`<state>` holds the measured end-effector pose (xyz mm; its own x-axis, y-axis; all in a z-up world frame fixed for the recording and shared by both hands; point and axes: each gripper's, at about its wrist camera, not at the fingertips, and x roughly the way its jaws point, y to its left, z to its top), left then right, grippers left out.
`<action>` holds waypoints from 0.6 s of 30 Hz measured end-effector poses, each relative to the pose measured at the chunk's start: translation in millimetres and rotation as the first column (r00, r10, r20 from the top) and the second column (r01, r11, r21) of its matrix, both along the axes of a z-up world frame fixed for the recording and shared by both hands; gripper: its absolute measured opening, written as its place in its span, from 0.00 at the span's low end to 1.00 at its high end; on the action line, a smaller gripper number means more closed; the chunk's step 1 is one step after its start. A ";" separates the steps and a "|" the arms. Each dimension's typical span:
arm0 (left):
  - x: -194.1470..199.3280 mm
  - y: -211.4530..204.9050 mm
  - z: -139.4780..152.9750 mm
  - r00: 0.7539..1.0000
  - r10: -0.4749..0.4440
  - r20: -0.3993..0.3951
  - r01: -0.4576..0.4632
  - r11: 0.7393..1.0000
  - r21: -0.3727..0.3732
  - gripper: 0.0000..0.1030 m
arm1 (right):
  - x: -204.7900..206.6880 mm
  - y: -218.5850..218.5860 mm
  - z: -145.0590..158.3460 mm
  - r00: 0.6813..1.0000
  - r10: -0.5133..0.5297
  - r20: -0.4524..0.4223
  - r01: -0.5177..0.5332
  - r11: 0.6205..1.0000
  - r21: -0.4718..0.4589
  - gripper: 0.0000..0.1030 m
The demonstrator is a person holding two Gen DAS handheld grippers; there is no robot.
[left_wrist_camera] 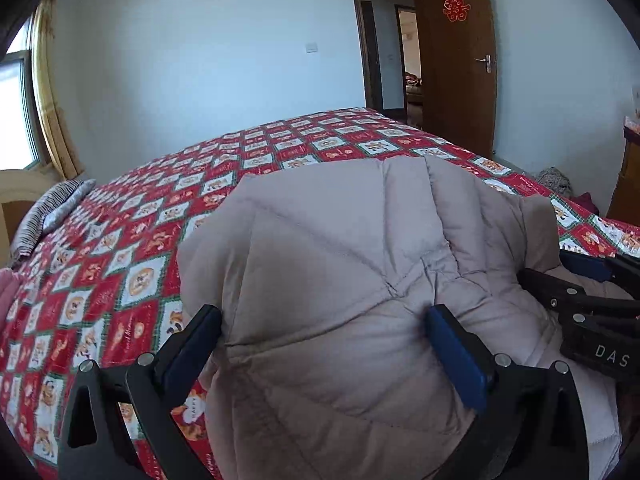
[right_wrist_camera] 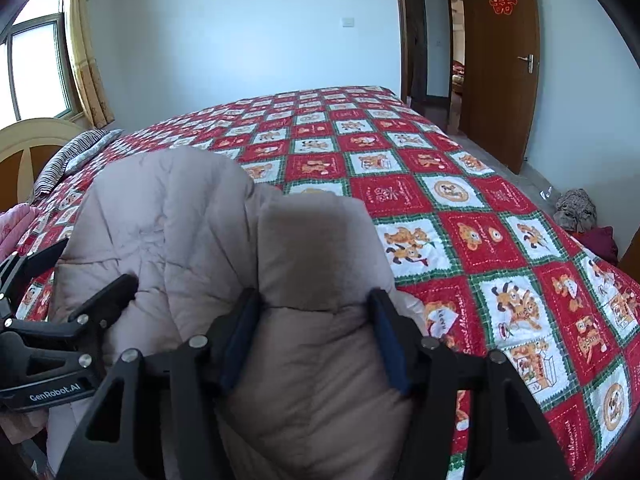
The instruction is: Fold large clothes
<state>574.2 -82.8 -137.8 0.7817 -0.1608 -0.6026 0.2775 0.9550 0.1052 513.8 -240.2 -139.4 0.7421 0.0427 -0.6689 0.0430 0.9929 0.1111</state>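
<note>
A puffy grey-beige quilted jacket (left_wrist_camera: 320,240) lies bunched on the near side of the bed. In the left wrist view my left gripper (left_wrist_camera: 324,344) stands wide open, with the jacket's bulk swelling up between its blue pads. My right gripper (left_wrist_camera: 560,278) shows at that view's right edge, over the same jacket. In the right wrist view the jacket (right_wrist_camera: 168,216) fills the left and middle. There my right gripper (right_wrist_camera: 316,332) is open, its pads flanking a rolled fold of the jacket. My left gripper (right_wrist_camera: 80,276) reaches in from the left.
The bed carries a red, white and green patchwork quilt (right_wrist_camera: 460,208). A striped folded cloth (right_wrist_camera: 68,160) lies by the headboard (right_wrist_camera: 24,140), with pink fabric (right_wrist_camera: 12,228) near it. A brown door (right_wrist_camera: 500,80) stands open at the back right. Clothes (right_wrist_camera: 576,208) lie heaped on the floor.
</note>
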 end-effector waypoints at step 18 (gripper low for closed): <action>8.0 -14.8 -21.2 1.000 0.006 -0.004 -0.006 1.000 0.030 0.99 | 7.3 -6.7 -27.8 0.998 -0.020 -0.054 0.022 0.999 0.042 0.62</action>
<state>582.2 -97.6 -159.0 0.7800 -0.1381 -0.6103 0.2725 0.9530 0.1326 521.1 -246.9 -167.2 0.7061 0.0567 -0.7058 0.0708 0.9861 0.1500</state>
